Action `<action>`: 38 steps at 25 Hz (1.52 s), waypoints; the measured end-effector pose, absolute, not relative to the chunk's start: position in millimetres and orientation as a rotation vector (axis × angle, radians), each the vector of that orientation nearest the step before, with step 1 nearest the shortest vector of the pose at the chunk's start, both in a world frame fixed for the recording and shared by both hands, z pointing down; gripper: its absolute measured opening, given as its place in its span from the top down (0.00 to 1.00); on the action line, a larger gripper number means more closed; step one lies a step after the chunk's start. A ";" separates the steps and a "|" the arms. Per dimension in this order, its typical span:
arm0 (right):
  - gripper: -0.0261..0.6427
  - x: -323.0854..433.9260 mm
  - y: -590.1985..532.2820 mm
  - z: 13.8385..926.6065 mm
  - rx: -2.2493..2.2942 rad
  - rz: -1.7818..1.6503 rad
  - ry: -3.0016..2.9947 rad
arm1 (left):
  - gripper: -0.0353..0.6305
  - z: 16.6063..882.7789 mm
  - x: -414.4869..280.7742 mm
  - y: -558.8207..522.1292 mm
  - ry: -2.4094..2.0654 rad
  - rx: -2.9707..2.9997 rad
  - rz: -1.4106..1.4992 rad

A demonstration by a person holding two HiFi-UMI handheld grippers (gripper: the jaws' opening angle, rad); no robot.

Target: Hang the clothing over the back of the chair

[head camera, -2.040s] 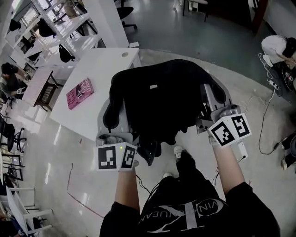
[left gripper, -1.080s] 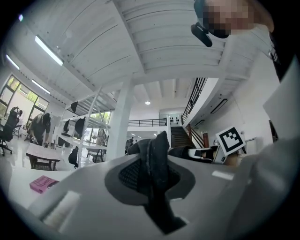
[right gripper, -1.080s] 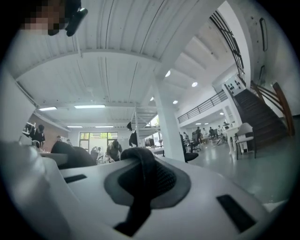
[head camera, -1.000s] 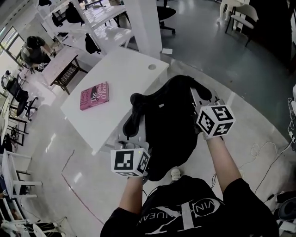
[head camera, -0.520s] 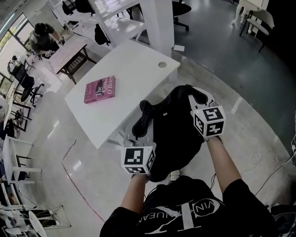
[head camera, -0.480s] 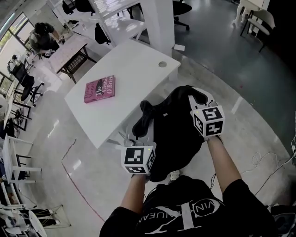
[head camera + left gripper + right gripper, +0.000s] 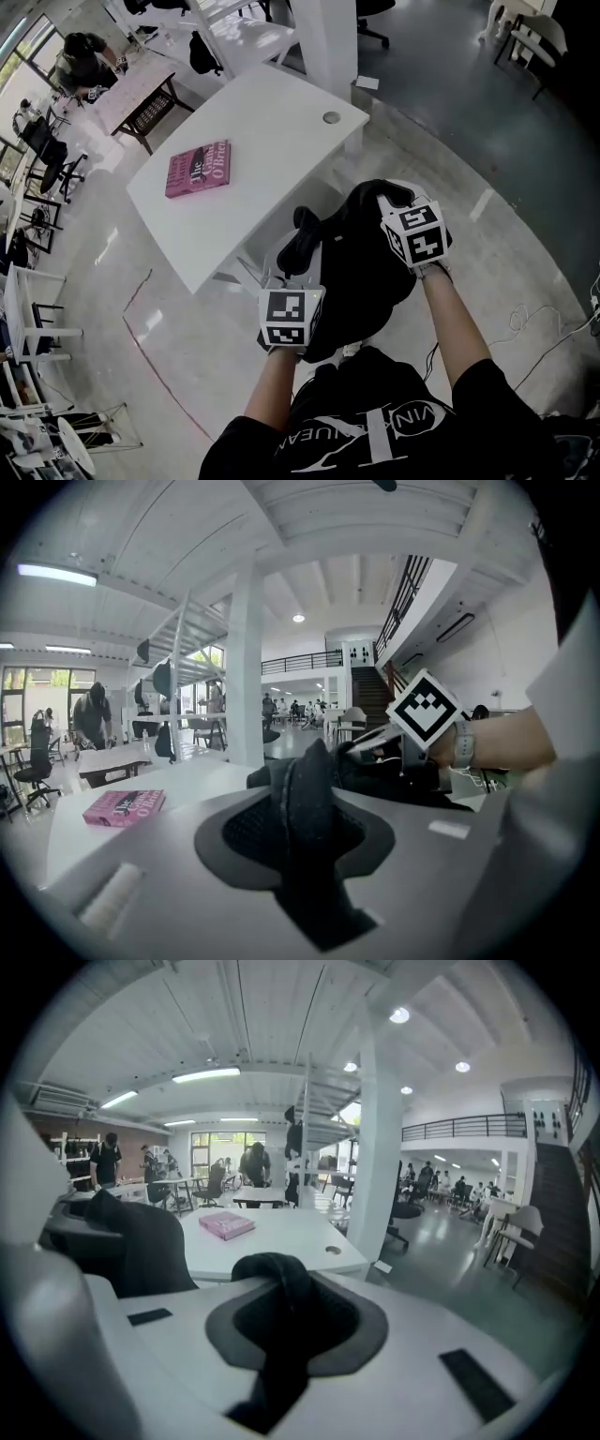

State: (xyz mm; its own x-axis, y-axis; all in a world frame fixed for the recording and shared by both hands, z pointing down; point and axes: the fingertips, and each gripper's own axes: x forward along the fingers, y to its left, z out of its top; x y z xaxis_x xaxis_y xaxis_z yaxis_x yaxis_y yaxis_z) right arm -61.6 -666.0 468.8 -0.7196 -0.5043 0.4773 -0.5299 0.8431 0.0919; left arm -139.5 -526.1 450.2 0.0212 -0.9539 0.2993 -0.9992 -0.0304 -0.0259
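The black clothing [image 7: 361, 272] hangs bunched between my two grippers, in front of the person's legs and beside the white desk. My left gripper [image 7: 302, 248] holds one fold of it [image 7: 305, 789]. Its jaws have just been opening, and the cloth still fills the slot between them. My right gripper [image 7: 382, 199] is shut tight on another fold [image 7: 272, 1283], with the rest of the garment [image 7: 131, 1241] draped to its left. Under the cloth, no chair back shows plainly in any view.
A white desk [image 7: 262, 131] stands just beyond the garment, with a pink book [image 7: 197, 169] on it and a white pillar [image 7: 328, 28] behind. Further desks and seated people [image 7: 80, 52] are at far left. Cables [image 7: 553, 319] lie on the floor at right.
Both grippers have sunk with the black clothing and drawn closer together. The garment now hangs lower and looks smaller beside the desk's corner.
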 end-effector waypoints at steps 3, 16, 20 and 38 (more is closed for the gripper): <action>0.93 -66.0 -659.3 475.0 0.710 0.040 -2.488 | 0.75 459.4 -144.4 -520.0 -2.027 2.061 0.356; 0.76 -65.9 -641.2 496.0 0.610 -0.052 -2.320 | 0.59 475.3 -171.8 -492.9 -2.032 1.937 0.250; 0.75 -61.3 -637.6 501.0 0.567 -0.108 -2.241 | 0.59 477.8 -184.2 -480.4 -2.061 1.891 0.226; 0.72 -32.7 -625.7 523.0 0.257 -0.277 -1.928 | 0.59 483.0 -177.1 -467.9 -2.058 1.880 0.194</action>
State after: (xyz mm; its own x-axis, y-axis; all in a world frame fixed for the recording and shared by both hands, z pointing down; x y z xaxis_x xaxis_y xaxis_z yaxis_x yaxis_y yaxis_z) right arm -32.7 -625.7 523.0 -0.3600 -0.3079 0.8807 -0.0475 0.9488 0.3123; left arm -177.1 -467.9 483.0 -0.0616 -0.9378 0.3415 -0.9851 0.1121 0.1302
